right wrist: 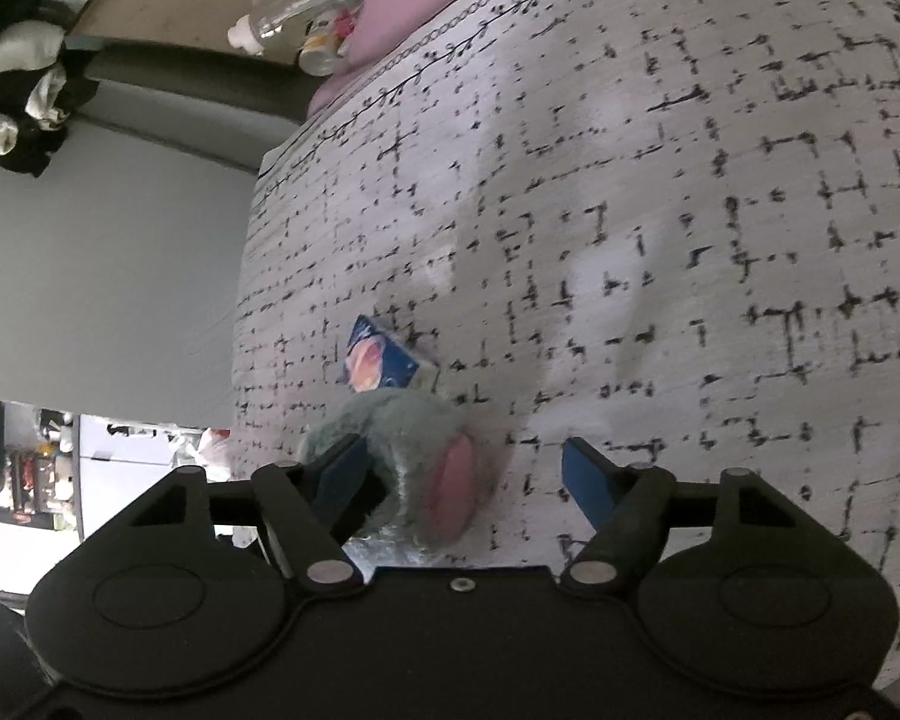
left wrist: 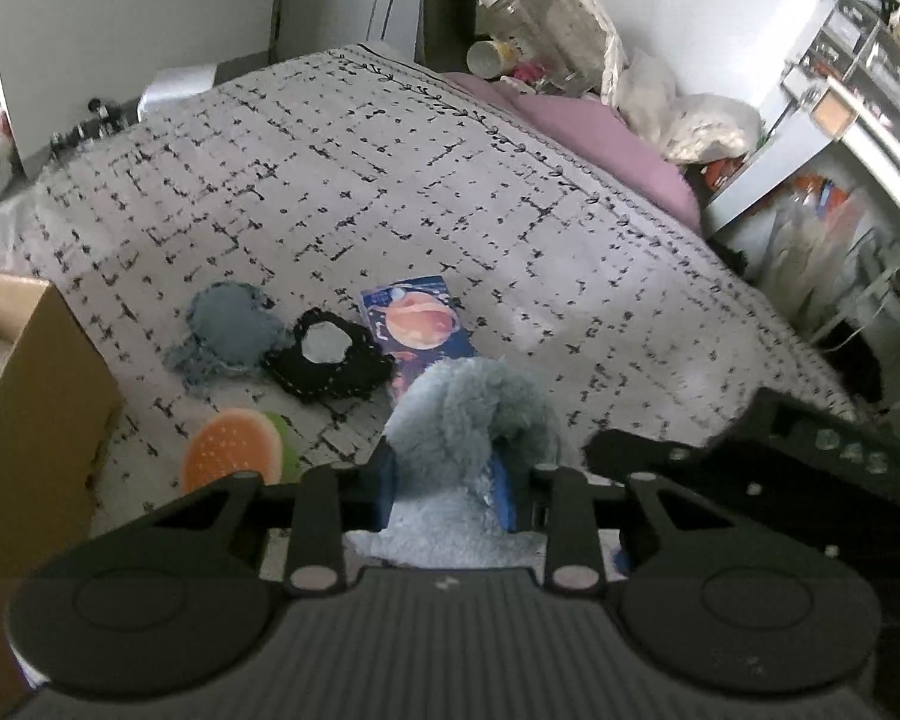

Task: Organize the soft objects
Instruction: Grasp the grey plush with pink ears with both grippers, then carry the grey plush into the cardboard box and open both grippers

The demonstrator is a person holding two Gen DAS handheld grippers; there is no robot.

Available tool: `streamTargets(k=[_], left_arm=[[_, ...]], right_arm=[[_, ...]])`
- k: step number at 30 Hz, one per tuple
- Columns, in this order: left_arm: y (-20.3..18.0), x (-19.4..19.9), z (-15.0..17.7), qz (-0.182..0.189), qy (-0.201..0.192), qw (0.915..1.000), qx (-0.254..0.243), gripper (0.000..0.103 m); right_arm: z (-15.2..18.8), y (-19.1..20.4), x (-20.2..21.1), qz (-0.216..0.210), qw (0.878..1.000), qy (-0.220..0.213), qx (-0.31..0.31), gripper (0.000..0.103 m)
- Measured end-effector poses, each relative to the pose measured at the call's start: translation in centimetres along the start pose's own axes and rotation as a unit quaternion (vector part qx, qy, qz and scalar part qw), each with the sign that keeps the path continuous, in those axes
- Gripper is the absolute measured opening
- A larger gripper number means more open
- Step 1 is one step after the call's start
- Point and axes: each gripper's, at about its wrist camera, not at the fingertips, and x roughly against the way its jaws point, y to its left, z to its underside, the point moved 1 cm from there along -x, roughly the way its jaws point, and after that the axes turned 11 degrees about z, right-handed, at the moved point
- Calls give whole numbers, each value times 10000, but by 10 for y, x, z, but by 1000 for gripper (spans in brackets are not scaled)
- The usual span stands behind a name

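The left gripper (left wrist: 450, 486) pointed steeply downward, its blue pads (left wrist: 386, 489) pressed in from both sides on a fluffy grey-blue plush toy (left wrist: 468, 414) pinched between them. The right gripper (right wrist: 468, 480) angled down and rolled sideways, with its jaws standing wide; its left blue pad (right wrist: 342, 471) touched the plush toy's fur while the other pad stood clear of it.

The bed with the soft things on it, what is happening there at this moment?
A person works with two handheld grippers over the bed. The left gripper is closed on a blue-grey plush toy. The right gripper stands open around another part of the toy. A burger cushion, two fabric patches and a card lie nearby, beside a cardboard box.
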Motion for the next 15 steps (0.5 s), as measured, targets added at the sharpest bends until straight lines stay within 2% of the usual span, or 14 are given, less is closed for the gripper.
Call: streamTargets(k=[5,7,9,10,15], left_arm=[[3,8,2,285,65,9993,238,30],[4,13,3,377,54,9986,354,30],[6,18,4,421,10,9981,442,30],[7,20,4,435,5,9980,454,29],[12,35,3,408,-137,9977,522,29]], right_arm=[[3,2,-2,-55,10000,45,-18,65],[4,3,-2,-120,9999,58,23,58],[8,8,-3,-271,9994,126,152,34],[10,10,-4,-320,9992,166,186,28],[16,22,7,-565,9970,1,524,24]])
